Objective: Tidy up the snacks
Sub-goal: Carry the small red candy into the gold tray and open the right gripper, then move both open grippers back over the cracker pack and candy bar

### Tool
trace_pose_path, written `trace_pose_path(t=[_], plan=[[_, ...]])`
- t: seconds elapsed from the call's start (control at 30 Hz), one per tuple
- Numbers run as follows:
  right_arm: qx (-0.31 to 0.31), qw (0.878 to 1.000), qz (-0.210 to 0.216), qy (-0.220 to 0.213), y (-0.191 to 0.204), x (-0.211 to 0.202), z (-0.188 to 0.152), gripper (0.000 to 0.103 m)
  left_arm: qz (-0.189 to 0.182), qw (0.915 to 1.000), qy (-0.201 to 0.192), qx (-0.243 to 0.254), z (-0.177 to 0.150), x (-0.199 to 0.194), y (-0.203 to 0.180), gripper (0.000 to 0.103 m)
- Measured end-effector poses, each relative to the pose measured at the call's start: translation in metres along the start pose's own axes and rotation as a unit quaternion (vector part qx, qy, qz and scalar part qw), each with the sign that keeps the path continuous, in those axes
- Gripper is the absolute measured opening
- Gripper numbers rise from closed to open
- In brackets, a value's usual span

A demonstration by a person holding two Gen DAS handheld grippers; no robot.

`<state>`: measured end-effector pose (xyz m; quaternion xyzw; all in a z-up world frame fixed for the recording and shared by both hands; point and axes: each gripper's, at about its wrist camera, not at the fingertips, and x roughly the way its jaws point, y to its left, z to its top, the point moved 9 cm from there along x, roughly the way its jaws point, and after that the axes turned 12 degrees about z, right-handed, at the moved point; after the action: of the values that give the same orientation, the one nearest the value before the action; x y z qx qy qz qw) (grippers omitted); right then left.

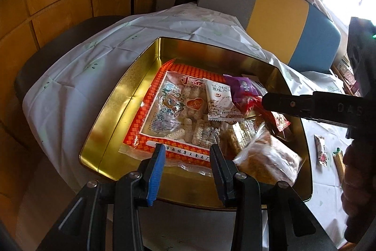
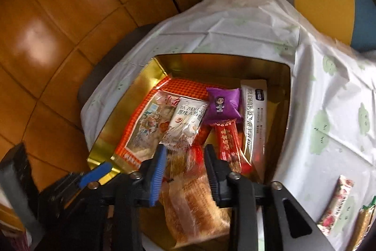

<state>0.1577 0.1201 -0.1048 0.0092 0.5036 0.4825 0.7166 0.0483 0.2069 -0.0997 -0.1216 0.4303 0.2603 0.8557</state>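
Filling the gold tin (image 1: 131,95) at frame centre, snacks include a "BA ZHEN" packet (image 1: 219,98) and a purple pouch (image 2: 222,104); other print blurs. Left gripper (image 1: 186,168) gapes empty; right gripper (image 2: 185,164) straddles a clear pastry bag (image 2: 195,201), grip uncertain.

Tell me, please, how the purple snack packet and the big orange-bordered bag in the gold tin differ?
The purple packet is small, puffy and opaque, with a cartoon figure; the orange-bordered bag is far larger, flat, with a clear window showing pale pieces. The purple packet rests on top of other snacks, while the orange-bordered bag lies at the bottom, partly covered by a white packet. Both lie inside the gold tin, untouched by either gripper.
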Motion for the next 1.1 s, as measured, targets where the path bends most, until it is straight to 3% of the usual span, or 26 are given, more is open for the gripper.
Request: trace_pose_path(t=[0.37, 0.57, 1.0, 1.1], plan=[[0.017, 0.999, -0.022, -0.038, -0.018, -0.037, -0.017, 0.036, 0.003, 0.9999, -0.001, 0.010, -0.003, 0.000, -0.006, 0.039], [0.005, 0.997, -0.060, -0.051, -0.032, -0.068, -0.032, 0.036, -0.001, 0.9997, -0.006, 0.025, -0.006, -0.007, -0.016, 0.039], [0.047, 0.983, -0.168, -0.050, -0.123, -0.158, -0.081, 0.036, -0.018, 0.9968, -0.023, 0.074, -0.012, -0.030, -0.051, 0.039], [0.059, 0.978, -0.192, -0.051, -0.146, -0.182, -0.088, 0.040, -0.021, 0.9959, -0.025, 0.085, -0.012, -0.033, -0.058, 0.039]])
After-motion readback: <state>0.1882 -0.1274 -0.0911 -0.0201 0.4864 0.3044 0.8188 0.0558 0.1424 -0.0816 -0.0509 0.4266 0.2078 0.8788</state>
